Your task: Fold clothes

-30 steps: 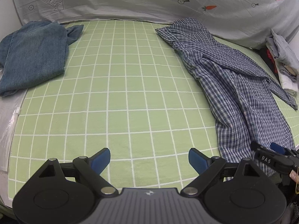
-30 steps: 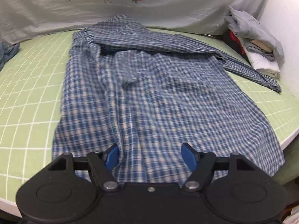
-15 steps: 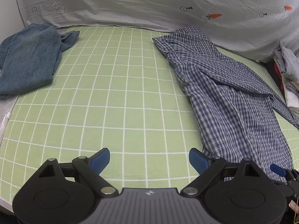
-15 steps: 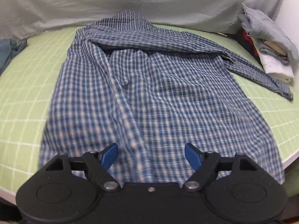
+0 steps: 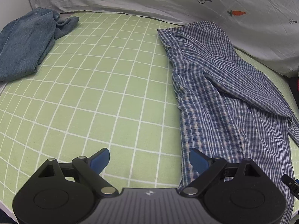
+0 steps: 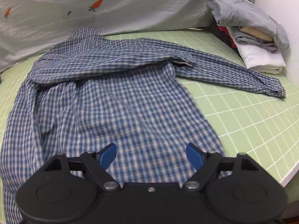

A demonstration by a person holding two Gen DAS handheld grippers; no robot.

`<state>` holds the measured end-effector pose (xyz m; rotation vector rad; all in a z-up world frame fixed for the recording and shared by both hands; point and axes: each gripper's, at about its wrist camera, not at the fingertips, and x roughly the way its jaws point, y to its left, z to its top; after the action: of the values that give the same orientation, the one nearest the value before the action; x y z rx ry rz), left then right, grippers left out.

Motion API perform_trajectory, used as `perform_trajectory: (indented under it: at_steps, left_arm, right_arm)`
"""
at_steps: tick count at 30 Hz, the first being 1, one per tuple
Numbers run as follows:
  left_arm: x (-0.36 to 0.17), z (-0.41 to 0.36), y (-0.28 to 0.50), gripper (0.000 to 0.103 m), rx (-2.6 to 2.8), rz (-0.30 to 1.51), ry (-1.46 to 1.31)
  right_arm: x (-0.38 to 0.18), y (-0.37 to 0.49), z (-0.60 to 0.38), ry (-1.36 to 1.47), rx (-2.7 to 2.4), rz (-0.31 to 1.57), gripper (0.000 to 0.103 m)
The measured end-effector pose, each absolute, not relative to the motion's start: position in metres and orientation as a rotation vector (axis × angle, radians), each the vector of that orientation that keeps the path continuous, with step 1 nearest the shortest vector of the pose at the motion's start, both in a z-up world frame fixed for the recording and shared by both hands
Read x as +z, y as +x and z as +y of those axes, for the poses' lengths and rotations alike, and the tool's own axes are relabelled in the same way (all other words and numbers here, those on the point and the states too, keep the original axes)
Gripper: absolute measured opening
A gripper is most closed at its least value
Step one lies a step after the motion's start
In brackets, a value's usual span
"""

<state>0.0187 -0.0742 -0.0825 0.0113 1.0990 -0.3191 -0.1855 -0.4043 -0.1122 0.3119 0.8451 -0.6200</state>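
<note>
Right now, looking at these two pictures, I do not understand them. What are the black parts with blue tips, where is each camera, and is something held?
Each picture comes from a camera on a hand-held gripper, looking along its two fingers. A person carries one in each hand. The left gripper is open over the green sheet, holding nothing. The right gripper hangs over the plaid shirt; its jaws are opening and grip nothing. The shirt lies spread, one sleeve across its chest. Jeans lie far left; a pile of clothes sits far right.
</note>
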Motion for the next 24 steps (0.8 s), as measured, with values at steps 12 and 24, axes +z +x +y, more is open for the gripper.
perform_trajectory:
  at_steps: [12,24]
  left_arm:
    - [-0.092,-0.105,0.125,0.092,-0.191,1.074,-0.023]
    - [-0.101,-0.166,0.258,0.091,-0.245,1.015,-0.040]
  right_arm:
    - [-0.109,-0.130,-0.559,0.512,-0.747,0.660,0.085]
    - [-0.147,-0.044,-0.631,0.533,-0.816,0.774,0.086]
